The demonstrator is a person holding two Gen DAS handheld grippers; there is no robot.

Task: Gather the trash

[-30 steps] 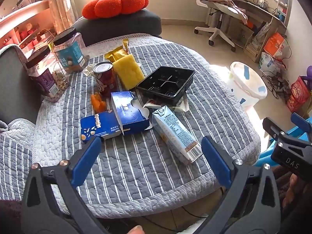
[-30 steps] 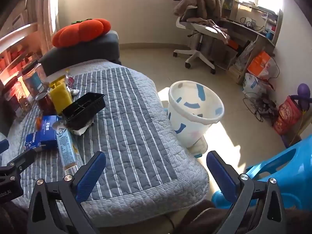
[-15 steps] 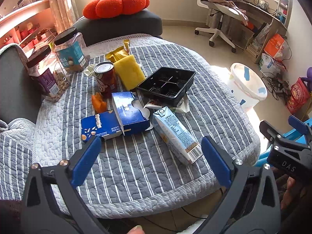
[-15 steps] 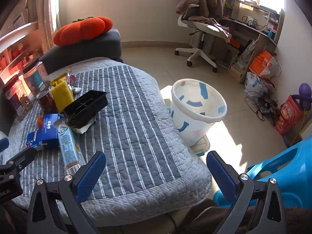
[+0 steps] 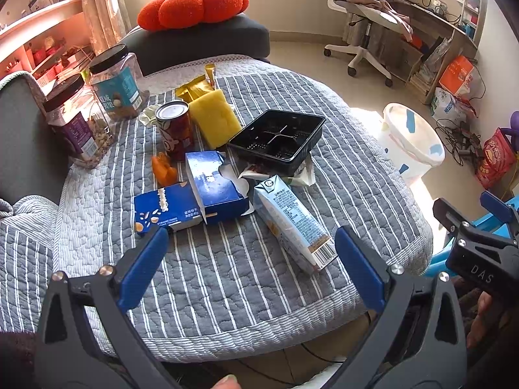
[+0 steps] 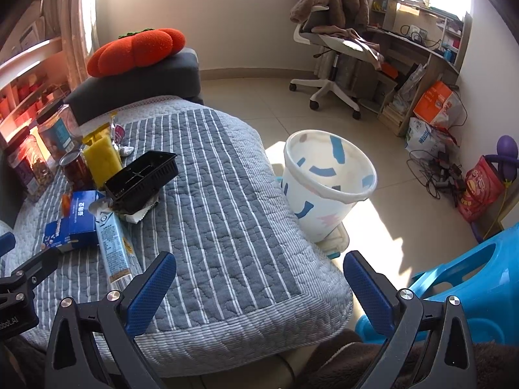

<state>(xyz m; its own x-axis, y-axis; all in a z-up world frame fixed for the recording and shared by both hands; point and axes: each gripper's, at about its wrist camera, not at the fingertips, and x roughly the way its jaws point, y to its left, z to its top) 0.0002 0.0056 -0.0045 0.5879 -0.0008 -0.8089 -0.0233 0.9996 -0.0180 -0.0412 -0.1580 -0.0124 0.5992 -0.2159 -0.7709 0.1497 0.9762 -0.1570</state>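
Trash lies on a table with a grey striped quilted cover (image 5: 227, 275): a light blue milk carton (image 5: 290, 218) on its side, two blue boxes (image 5: 191, 201), a black plastic tray (image 5: 279, 137), a red can (image 5: 174, 129), a yellow sponge (image 5: 214, 118) and wrappers. A white bin (image 6: 326, 183) with blue patches stands on the floor to the right of the table. My left gripper (image 5: 249, 259) is open and empty, just short of the carton and boxes. My right gripper (image 6: 258, 278) is open and empty over the table's near right edge, near the bin.
Two snack jars (image 5: 94, 107) stand at the table's far left. A dark seat with an orange pumpkin cushion (image 5: 193, 6) is behind the table. A blue plastic stool (image 6: 470, 288) sits at the near right. An office chair (image 6: 334, 58) and desk clutter fill the far right.
Both grippers have moved slightly forward toward the table; the table and bin look a little closer. Nothing was taken hold of.
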